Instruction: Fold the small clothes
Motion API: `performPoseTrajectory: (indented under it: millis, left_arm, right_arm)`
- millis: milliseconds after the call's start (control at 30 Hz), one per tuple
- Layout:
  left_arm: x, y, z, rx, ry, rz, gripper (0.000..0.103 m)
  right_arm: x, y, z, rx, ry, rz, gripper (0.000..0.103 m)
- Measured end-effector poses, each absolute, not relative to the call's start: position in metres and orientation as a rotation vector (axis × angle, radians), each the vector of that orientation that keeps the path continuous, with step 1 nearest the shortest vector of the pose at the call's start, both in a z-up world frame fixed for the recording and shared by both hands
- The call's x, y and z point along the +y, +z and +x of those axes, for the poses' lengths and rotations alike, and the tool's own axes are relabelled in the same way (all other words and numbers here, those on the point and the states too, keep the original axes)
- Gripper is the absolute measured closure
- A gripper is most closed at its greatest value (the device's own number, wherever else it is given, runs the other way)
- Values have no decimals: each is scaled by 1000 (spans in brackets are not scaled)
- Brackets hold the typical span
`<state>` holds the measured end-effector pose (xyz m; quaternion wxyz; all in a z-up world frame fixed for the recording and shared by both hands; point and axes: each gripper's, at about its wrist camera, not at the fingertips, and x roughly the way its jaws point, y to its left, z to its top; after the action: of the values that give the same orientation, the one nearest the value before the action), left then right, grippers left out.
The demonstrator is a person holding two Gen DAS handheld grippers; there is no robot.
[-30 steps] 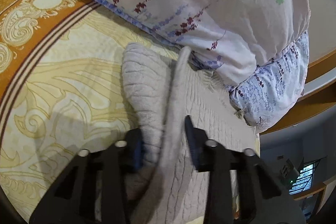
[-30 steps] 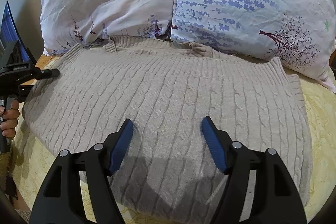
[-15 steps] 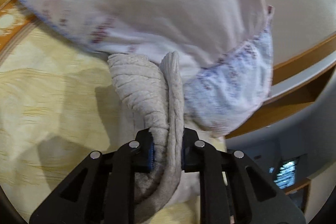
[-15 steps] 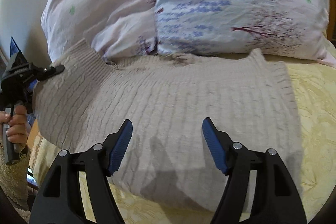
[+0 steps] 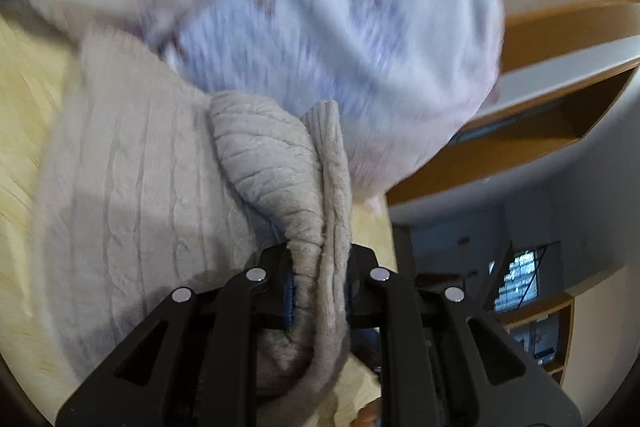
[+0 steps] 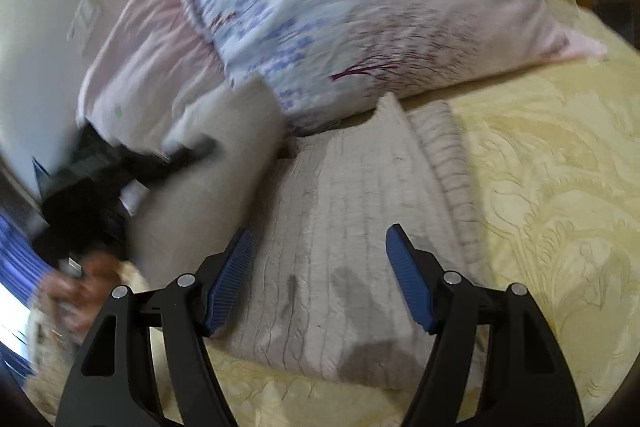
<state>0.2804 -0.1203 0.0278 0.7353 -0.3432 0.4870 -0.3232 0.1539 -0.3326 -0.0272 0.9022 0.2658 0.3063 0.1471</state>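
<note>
Now, on the left, the left hand-held gripper [image 5: 318,293] has its jaws pressed together on a bunched, ribbed edge of the grey cable-knit sweater [image 5: 132,187], pinching a thick doubled fold of knit between the blue pads. In the right wrist view this same tool shows as a dark, blurred shape holding that side of the garment raised off the bed [image 6: 560,187], close under the floral pillows [image 6: 360,7]; the blur suggests it is moving, though the direction cannot be read from this alone.

Further right, the rest of the sweater [image 6: 360,227] lies flat on the yellow bedspread, its ribbed hem running along the right edge, and its long axis stretches away from the cameras toward the pillows. The right hand-held gripper [image 6: 320,275] hovers low over the near part of the flat cloth with its jaws spread wide, holding nothing.

The relation that matters: the lifted flap sits to the left of the flat panel, so the fold probably wants carrying rightward across the garment's long axis. The left tool already has the cloth and is the nearer one; the right seems best placed to pin or smooth the body.
</note>
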Motion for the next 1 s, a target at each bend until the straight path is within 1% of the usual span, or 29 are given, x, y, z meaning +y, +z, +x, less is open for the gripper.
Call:
performPoseTrajectory:
  millis: [67, 133, 200, 233, 267, 300, 367, 433, 567, 733, 833, 867, 933, 967, 1000]
  left_arm:
    - [-136, 18, 280, 1100, -715, -724, 82]
    - [-141, 19, 279, 1098, -757, -716, 73]
    - [-136, 30, 274, 1078, -835, -725, 53]
    - [-129, 38, 270, 1064, -869, -724, 48]
    - [-124, 44, 266, 1050, -880, -711, 36]
    - [-112, 54, 259, 1019, -873, -675, 33]
    - [-89, 64, 250, 961, -828, -603, 31]
    - [-63, 65, 248, 942, -707, -542, 29]
    - [-24, 44, 255, 992, -572, -530, 29]
    - [-20, 17, 265, 1072, -555, -527, 29]
    - [-28, 7, 270, 1099, -577, -540, 29]
    - [-31, 6, 271, 1101, -576, -541, 29]
    - [-38, 2, 273, 1104, -576, -546, 29]
    - [-41, 1, 274, 1108, -577, -549, 29]
    - [-43, 1, 275, 1108, -576, -551, 29]
  right_arm:
    - [-347, -31, 153, 631, 340, 627, 32]
    - [-359, -35, 154, 636, 393, 709, 32]
    - [-365, -37, 158, 655, 437, 769, 32]
    - [-368, -38, 161, 665, 451, 795, 32]
    - [-369, -39, 163, 673, 458, 809, 32]
    - [-371, -40, 166, 687, 470, 827, 32]
    - [-371, -41, 172, 715, 498, 853, 32]
    - [-369, -42, 179, 749, 502, 863, 32]
    - [-363, -46, 196, 816, 476, 843, 33]
    - [-356, -45, 214, 815, 463, 826, 37]
    - [-360, -49, 227, 808, 431, 859, 42]
    - [-362, -51, 230, 806, 419, 869, 46]
    - [-360, -54, 238, 808, 392, 865, 60]
    - [-359, -55, 240, 809, 381, 853, 78]
    - [-358, -55, 240, 796, 382, 843, 84]
